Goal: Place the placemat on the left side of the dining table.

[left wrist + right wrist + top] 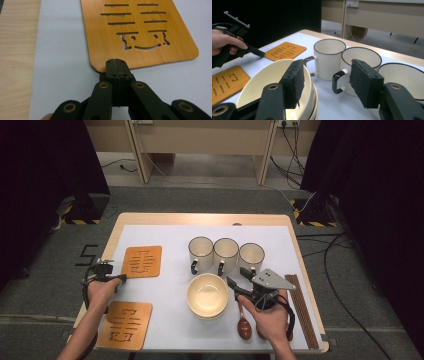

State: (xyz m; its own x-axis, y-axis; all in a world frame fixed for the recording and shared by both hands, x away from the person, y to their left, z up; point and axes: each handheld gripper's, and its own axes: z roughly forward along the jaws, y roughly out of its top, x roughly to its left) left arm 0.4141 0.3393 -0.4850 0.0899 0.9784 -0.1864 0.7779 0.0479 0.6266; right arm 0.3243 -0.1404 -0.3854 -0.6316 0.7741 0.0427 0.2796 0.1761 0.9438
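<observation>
One corner of the far mat [140,32] is pinched by the left hand-held gripper [116,65] — drag it flat, slowly; right hand-held gripper [325,82] spread.

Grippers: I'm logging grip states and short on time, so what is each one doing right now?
Left gripper: shut on the corner of the far wooden coaster.
Right gripper: open, holding nothing, hovering beside the cream bowl.

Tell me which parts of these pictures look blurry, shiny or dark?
High view: even overhead light, black curtains swallow both sides, soft glare inside the bowl. Left gripper view: the shut left claw is slightly soft, the coaster sharp. Right gripper view: the right claw looms large and dark; mugs are crisp.
</observation>
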